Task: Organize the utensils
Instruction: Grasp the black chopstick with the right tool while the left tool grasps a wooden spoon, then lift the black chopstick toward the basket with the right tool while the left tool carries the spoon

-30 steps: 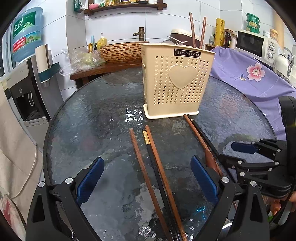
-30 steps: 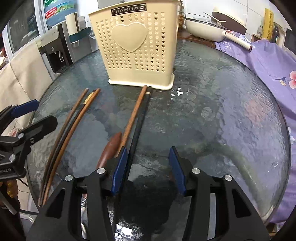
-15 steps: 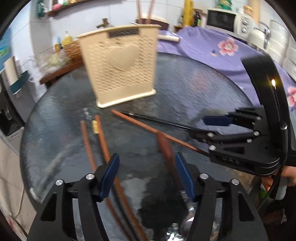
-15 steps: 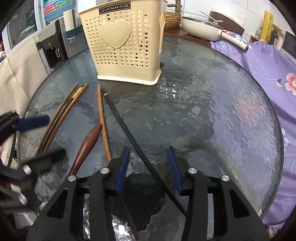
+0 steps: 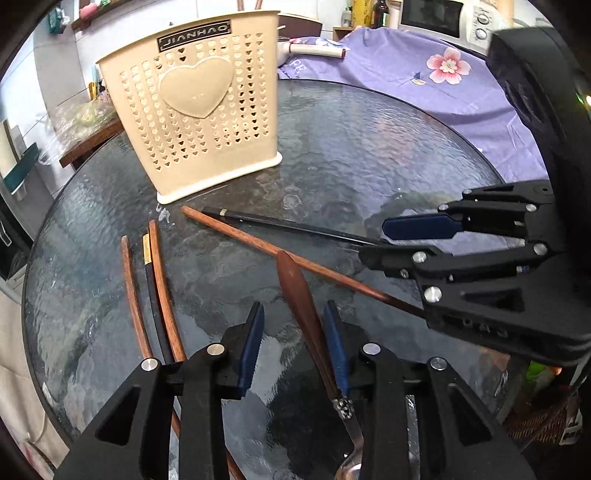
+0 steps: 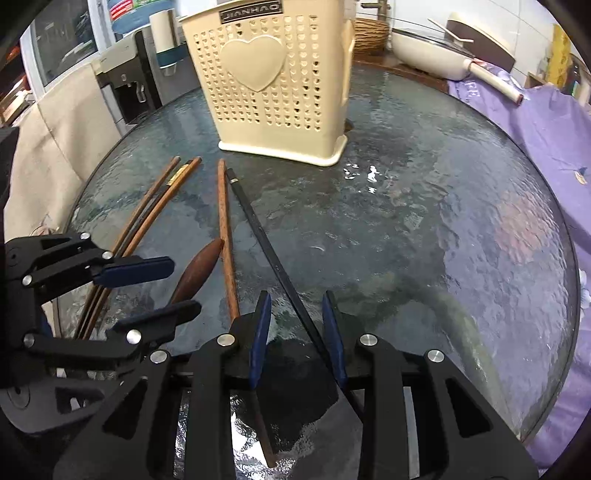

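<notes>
While closing, not yet clenched: left gripper (image 5: 293,343) straddling the spoon handle (image 5: 295,280), right gripper (image 6: 297,328) straddling the black chopstick (image 6: 266,243) (each lengthwise between the jaws, likely for lifting into the holder (image 5: 192,107)).

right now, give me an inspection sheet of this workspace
surface: round textured glass table, dry.
job's things: cream holder upright; three chopsticks grouped; brown chopstick, black chopstick and wooden-handled spoon lying flat.
clutter: nothing seen on the table.
grippers: left gripper closing around the spoon handle; right gripper closing around the black chopstick.
cables: nothing seen.
surroundings: purple floral cloth, microwave, water dispenser, pan.
</notes>
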Tool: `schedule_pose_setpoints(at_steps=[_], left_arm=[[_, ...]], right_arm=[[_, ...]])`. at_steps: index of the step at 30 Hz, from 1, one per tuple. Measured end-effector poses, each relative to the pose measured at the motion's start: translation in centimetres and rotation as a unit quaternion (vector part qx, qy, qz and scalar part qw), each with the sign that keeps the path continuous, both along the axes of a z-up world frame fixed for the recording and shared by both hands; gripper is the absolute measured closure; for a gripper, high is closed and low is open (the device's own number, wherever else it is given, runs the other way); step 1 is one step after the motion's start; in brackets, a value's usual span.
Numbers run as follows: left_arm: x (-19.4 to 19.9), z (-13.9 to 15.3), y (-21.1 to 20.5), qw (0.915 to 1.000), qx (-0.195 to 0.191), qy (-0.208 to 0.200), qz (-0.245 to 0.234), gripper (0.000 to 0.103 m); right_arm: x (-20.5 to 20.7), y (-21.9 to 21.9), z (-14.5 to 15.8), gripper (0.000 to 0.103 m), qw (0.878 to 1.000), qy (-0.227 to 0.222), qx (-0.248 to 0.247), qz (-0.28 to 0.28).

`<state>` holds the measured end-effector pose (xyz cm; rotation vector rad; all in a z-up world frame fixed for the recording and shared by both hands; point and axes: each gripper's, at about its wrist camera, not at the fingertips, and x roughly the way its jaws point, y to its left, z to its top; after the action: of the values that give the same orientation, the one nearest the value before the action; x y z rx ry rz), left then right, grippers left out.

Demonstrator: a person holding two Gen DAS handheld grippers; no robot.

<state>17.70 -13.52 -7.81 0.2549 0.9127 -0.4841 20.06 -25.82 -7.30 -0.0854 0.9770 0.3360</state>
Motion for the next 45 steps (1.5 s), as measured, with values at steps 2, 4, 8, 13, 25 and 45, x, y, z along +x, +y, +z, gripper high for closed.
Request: schedule_pose_setpoints(at_steps=[2, 4, 8, 13, 25, 45], left_arm=[[0.4, 0.1, 0.1, 1.0, -0.002, 0.0, 0.006, 0.072], [1.0, 0.2, 0.2, 0.9999, -0.004, 0.001, 0.013, 0.079], [1.7, 0.4, 0.7, 0.9995, -0.02, 0.011, 0.022, 0.082], [2.3, 0.4, 1.6, 0.9978, -0.048, 0.02, 0.041, 0.084], [2.8, 0.9, 3.7, 0.9926, -0.094, 0.031, 0.07, 0.087], [2.4, 2.4, 5.3, 0.989, -0.121, 0.018, 0.083, 0.088]], right_arm=[[0.3, 0.2, 0.0, 0.074, 1.0, 0.001, -0.001, 0.005], [0.6, 0.3, 0.1, 0.074, 1.0, 0.005, 0.003, 0.008], [1.5, 0.5, 0.2, 0.074, 1.0, 0.012, 0.007, 0.022], [2.8, 2.0, 0.2, 0.074, 0.999, 0.012, -0.005, 0.048], [6.9, 6.3, 0.4, 0.074, 0.991, 0.022, -0.04, 0.123], [5.7, 5.5, 1.4, 0.095, 0.99, -0.015, -0.017, 0.137]])
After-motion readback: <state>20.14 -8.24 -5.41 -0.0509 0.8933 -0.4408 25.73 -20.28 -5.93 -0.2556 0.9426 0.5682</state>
